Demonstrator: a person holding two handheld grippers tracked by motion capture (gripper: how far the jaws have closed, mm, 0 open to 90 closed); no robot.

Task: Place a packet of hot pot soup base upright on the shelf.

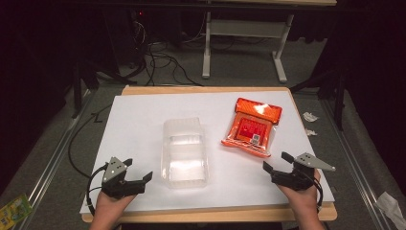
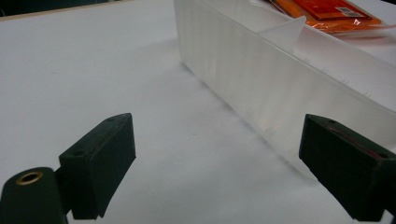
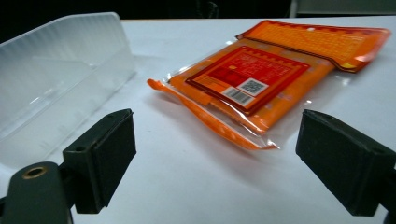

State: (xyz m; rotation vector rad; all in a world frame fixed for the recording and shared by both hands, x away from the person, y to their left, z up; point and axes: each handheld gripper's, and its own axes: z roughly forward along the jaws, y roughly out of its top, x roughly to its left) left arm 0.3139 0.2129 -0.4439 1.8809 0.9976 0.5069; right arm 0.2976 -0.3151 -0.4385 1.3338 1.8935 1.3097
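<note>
A clear plastic tray (image 1: 184,153) with an inner divider sits at the middle of the white board; its ribbed side wall (image 2: 261,79) runs past my left gripper (image 2: 217,168), and it stands at the left (image 3: 56,79) in the right gripper view. An orange sealed packet (image 1: 252,126) with a red label lies flat to the tray's right, just ahead of my right gripper (image 3: 215,161). My left gripper (image 1: 138,169) rests open at the board's near left, my right gripper (image 1: 276,162) open at the near right. Nothing sits between either pair of jaws.
The white board (image 1: 139,120) lies on a wooden table. Bits of crumpled paper (image 1: 310,116) lie off the table's right side. Cables (image 1: 163,62) and a table frame (image 1: 244,28) are on the floor beyond. A green packet (image 1: 13,208) lies on the floor at near left.
</note>
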